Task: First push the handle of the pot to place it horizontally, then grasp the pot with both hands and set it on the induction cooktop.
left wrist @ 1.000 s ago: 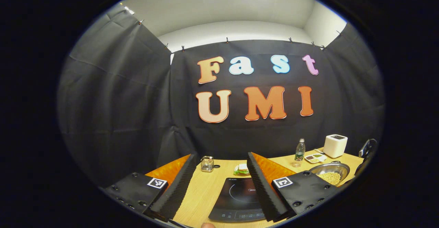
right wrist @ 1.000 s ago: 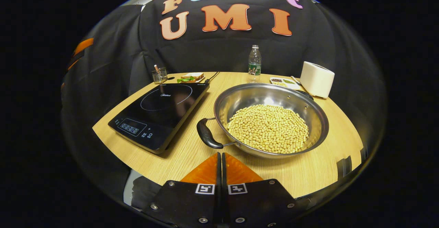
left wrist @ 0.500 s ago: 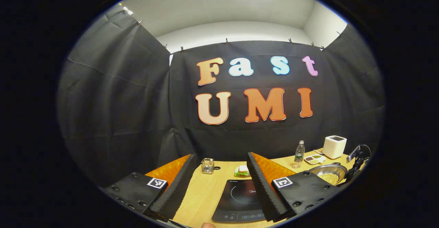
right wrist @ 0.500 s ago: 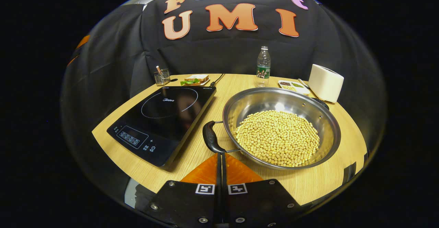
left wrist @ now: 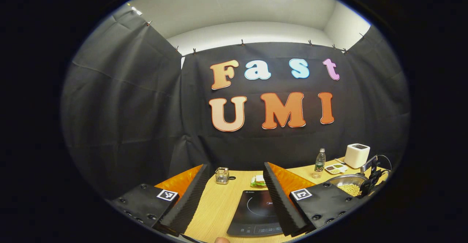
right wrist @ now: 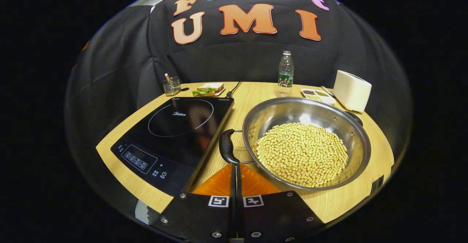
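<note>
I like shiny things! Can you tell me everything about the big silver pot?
The pot is a wide, shallow, shiny metal bowl, heaped with small yellow beans. It stands upright on the wooden table, just right of the black cooktop. A black handle on thin wire arms sticks out at its left side, and a second dark handle peeks out at the far right rim. The closed right hand-held gripper meets the near handle's end.

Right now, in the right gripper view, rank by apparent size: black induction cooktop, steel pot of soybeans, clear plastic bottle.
1-2. Black induction cooktop and steel pot of soybeans: look alike, no ranking.
3. Clear plastic bottle, though farthest back.
</note>
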A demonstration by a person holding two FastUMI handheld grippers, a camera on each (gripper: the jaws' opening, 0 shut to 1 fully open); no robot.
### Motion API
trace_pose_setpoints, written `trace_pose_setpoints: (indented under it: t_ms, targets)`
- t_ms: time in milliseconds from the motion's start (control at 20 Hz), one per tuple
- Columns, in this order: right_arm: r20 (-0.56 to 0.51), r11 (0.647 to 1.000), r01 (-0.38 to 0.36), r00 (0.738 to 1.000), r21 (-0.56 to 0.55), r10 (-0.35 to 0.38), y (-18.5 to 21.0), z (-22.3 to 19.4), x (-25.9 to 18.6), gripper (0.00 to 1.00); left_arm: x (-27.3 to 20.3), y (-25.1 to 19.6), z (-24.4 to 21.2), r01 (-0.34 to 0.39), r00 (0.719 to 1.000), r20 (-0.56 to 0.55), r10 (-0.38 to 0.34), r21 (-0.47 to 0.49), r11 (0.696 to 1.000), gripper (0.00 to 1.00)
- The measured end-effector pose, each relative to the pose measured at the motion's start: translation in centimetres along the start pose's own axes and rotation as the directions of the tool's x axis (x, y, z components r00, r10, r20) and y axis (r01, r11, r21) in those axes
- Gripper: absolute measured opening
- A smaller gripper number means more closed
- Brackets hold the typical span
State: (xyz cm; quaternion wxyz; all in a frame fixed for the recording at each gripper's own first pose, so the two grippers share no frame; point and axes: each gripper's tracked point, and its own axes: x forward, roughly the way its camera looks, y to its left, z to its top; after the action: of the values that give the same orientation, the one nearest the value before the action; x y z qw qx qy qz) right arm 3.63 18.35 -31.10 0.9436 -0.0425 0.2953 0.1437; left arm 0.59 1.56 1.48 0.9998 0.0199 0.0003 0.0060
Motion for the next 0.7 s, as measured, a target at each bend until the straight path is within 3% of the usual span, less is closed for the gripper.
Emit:
trace_pose_setpoints:
  t_ms: [700]
  targets:
    - [0.027, 0.999, -0.024, 0.999, 0.042, 0.023, 1.1, 2.0, 3.9, 0.0, -0.1, -1.1, 0.0, 0.008, 1.0, -0.006, -0.008, -0.006, 1.0, 0.97]
